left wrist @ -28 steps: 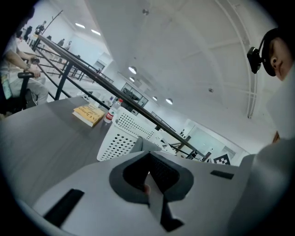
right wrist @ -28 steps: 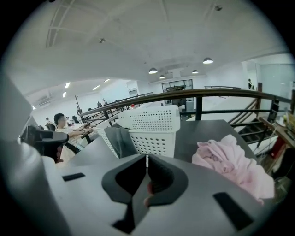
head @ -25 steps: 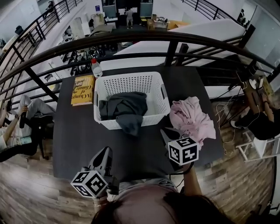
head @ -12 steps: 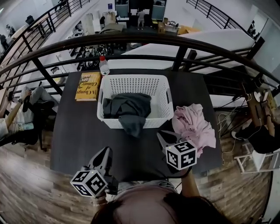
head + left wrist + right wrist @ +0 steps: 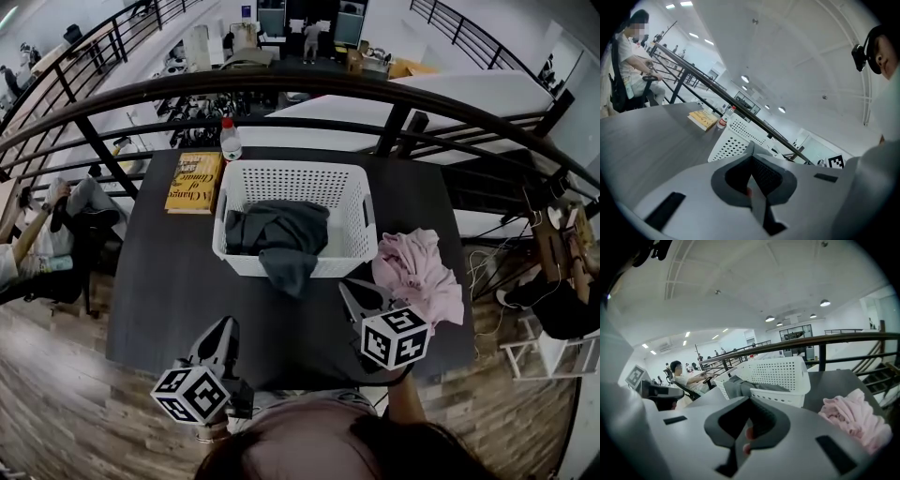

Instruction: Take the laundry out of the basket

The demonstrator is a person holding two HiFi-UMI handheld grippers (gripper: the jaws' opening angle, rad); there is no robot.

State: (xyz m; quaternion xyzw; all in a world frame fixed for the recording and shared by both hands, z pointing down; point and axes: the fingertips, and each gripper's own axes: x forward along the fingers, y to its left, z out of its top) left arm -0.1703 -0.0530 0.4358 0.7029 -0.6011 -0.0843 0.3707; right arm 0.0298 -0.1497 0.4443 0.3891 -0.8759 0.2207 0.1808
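Task status: one piece is out, one is left.

- The pink garment [image 5: 419,278] lies crumpled on the desk [image 5: 169,300], just right of the white basket [image 5: 291,170].
- The dark grey garment [image 5: 278,230] lies in the basket. One fold is draped over the near wall and hangs down its outside.
- A yellow book [image 5: 195,181] and a bottle [image 5: 230,141] are at the basket's far left and are not involved.

Grippers:
- The right gripper [image 5: 349,289] hovers over the desk between the hanging fold and the pink garment. Its jaws are pressed together with nothing between them.
- The left gripper [image 5: 225,323] is at the near desk edge, well apart from the basket. Its jaws are also pressed together and empty.

Step in hand, as I judge it: reach for the grey garment.

Notes for doing it well:
- Spread the right jaws before closing in.
- Aim for the draped fold at the near rim, as it is the easiest part to reach.
- Take a thick pinch of cloth rather than a single layer.
- Lift straight up until the hem clears the wall. The basket looks light and may drag or tip.
- The left gripper could steady the rim.
- Set the grey garment down beside the pink one.
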